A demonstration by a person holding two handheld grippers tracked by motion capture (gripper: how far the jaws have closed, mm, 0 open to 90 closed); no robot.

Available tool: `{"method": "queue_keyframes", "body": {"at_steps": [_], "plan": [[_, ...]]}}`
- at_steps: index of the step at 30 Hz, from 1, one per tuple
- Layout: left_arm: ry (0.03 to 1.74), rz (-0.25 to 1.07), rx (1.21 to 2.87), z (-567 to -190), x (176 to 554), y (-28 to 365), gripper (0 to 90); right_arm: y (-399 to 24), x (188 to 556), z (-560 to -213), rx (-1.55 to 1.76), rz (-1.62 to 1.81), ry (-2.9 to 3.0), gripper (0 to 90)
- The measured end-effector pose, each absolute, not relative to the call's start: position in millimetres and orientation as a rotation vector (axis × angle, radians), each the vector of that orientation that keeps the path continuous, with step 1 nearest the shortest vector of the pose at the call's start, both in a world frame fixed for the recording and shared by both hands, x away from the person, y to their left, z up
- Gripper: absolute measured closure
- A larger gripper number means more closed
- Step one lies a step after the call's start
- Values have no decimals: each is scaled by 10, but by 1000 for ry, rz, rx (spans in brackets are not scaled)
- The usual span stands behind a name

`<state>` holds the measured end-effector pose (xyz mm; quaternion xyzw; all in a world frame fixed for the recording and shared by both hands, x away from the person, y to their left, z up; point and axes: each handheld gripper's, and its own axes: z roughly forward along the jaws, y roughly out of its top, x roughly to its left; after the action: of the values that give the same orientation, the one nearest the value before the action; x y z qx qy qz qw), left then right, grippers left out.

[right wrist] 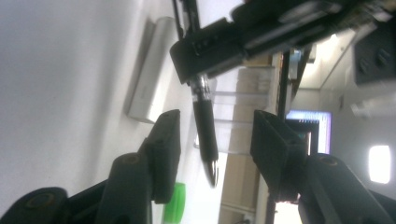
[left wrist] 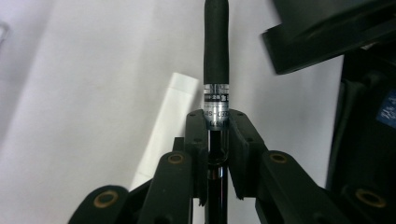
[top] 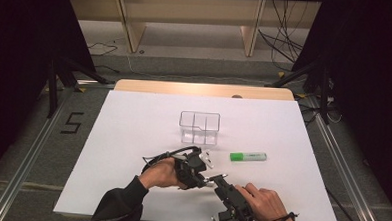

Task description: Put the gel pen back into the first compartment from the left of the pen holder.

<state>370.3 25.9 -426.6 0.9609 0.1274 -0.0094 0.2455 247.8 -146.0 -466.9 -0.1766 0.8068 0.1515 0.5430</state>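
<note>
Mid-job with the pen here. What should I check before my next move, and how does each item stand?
1. Hold: left tongs shut on pen: ok.
2. Handover: right tongs open, pads either side of the pen's tip end, not touching it: ok.
3. Nib out or retracted: cannot tell.
4. Target: clear box upright, apart from both tongs: ok.
5. Clutter: green highlighter lies apart from the tongs, out of the way: ok.

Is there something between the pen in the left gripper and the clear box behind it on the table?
Nothing visible blocks the way. The left gripper is shut on the pen, and bare white table lies between it and the clear box. The green marker lies off to the side.
</note>
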Motion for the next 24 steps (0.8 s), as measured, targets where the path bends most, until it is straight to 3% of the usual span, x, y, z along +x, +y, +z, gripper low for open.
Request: {"method": "queue_keyframes", "body": {"at_steps": [24], "plan": [[581,152,2250,-4058,3947,640,790,-1946,2742,-4455,383,1161,2126,325]]}}
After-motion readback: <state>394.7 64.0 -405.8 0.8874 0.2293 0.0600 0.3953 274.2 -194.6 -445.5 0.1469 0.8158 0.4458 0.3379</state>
